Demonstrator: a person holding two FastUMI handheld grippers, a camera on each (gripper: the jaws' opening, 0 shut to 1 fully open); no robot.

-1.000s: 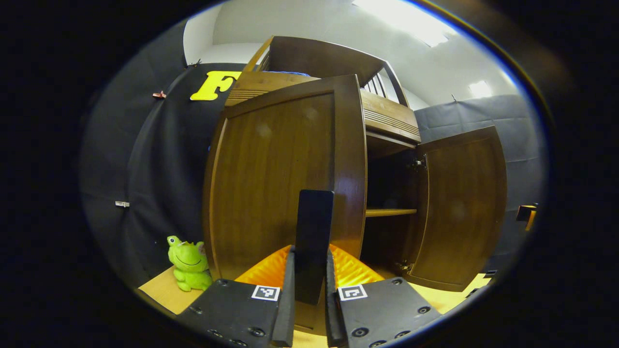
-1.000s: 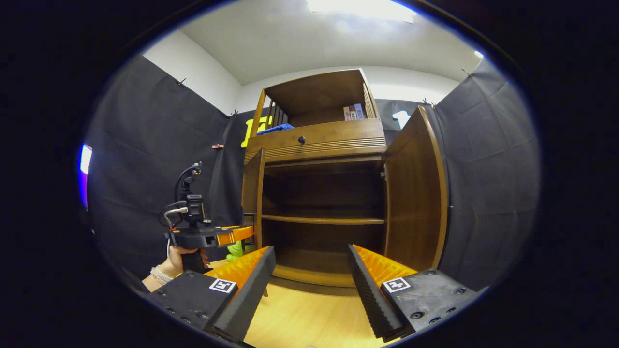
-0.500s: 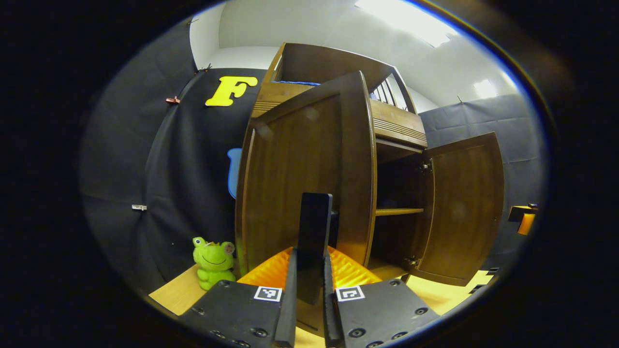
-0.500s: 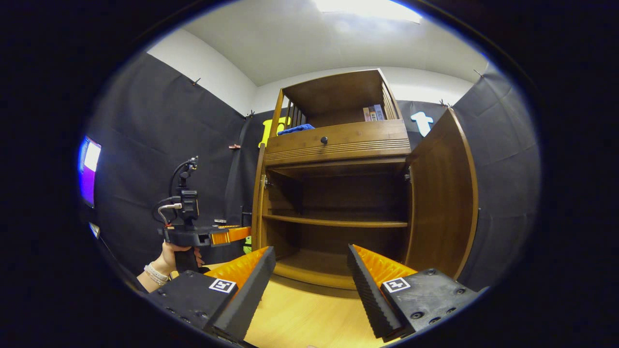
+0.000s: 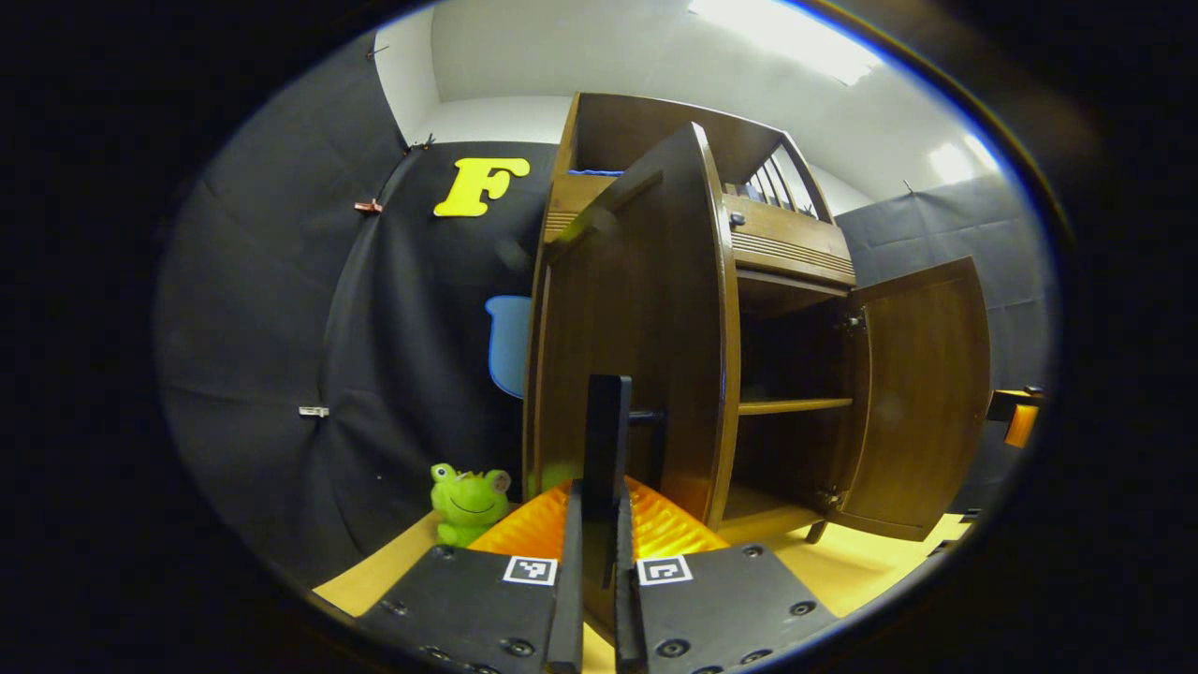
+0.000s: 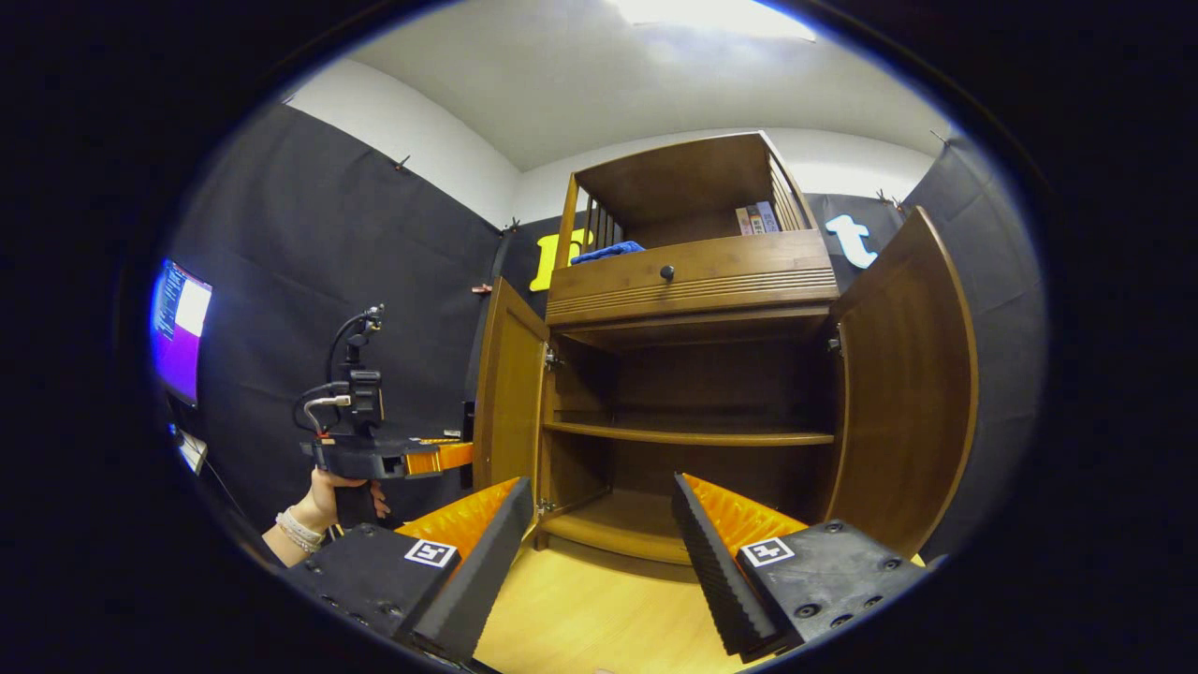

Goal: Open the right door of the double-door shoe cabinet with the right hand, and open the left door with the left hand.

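Observation:
The brown wooden shoe cabinet (image 6: pixel 693 281) stands with both doors swung out. In the left gripper view, my left gripper (image 5: pixel 599 501) is shut on the dark flat handle (image 5: pixel 606 431) of the left door (image 5: pixel 646 309), which I see almost edge-on. The right door (image 5: pixel 922 393) hangs wide open beyond it. In the right gripper view, my right gripper (image 6: pixel 599 487) is open and holds nothing, a little back from the cabinet's front. There the left door (image 6: pixel 505 384) and right door (image 6: pixel 903 393) frame the dark inside, and a hand (image 6: pixel 323 496) holds the left gripper (image 6: pixel 440 457) at the left door.
A green frog toy (image 5: pixel 465 501) sits on the light wooden floor (image 6: pixel 580 618) left of the cabinet. Inside is a shelf (image 6: pixel 688 435); above it is a drawer with a knob (image 6: pixel 666 273), with a blue cloth and books on top. A lit screen (image 6: pixel 178 323) glows far left.
The left door has swung further out with my left gripper on its handle, from part open to wide open. The right gripper has stayed open while its view shifted slightly.

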